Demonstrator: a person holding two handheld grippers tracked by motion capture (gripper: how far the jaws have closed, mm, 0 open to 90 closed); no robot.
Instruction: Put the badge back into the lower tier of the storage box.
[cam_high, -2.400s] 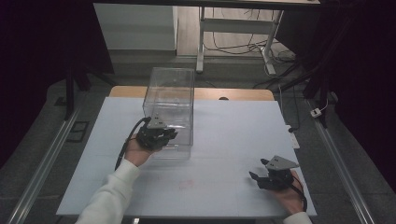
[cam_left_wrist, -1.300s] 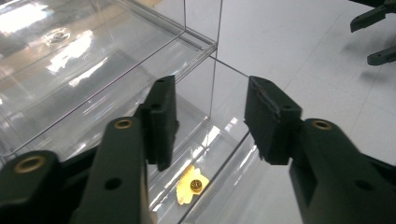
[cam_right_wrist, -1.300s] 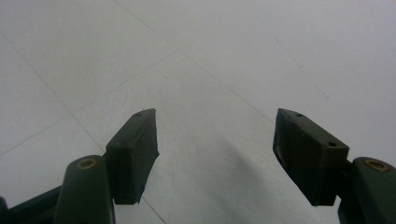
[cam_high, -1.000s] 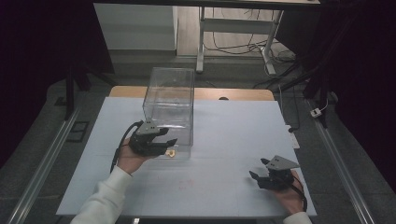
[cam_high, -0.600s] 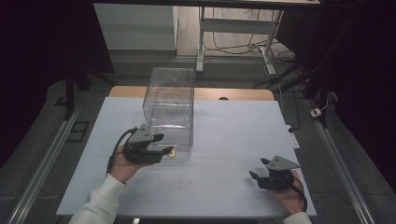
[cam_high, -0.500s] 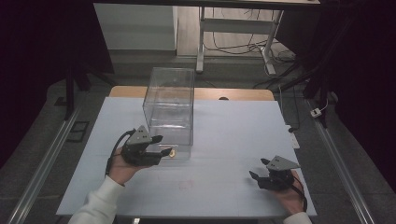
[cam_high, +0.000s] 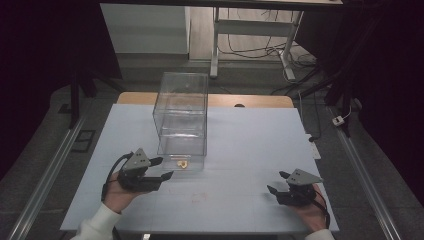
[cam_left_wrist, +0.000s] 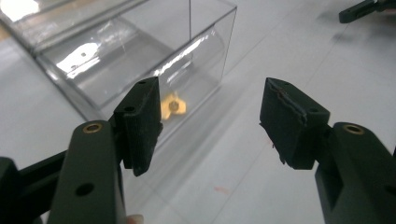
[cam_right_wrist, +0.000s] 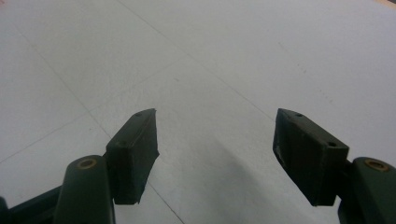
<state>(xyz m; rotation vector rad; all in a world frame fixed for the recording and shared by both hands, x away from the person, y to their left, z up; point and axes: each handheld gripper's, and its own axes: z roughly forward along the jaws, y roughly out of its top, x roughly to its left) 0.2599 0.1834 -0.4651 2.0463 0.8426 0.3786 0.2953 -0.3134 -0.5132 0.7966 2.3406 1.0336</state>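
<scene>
Clear plastic formed the tall box that stood on the white table, near the middle of its far edge and slightly toward the left edge. Inside it, at the near end of the box floor, lay a small yellow piece; in the left gripper view we saw the same yellow piece through the transparent wall of the box, just past the left jaw's pad.

We held the left gripper above the table near its front-left corner, just in front of the box and apart from it, its jaws spread wide with nothing between them. Its own camera showed the left gripper the same way, both black pads well apart over bare white surface, with a faint reddish mark on the table below.

Our right gripper sat near the front-right corner of the table, well apart from the box, also gaping wide and empty. From its own camera, the right gripper looked out over plain white tabletop crossed by thin faint lines.

Beyond the far edge of the table stood a metal frame with loose cables on the floor.
</scene>
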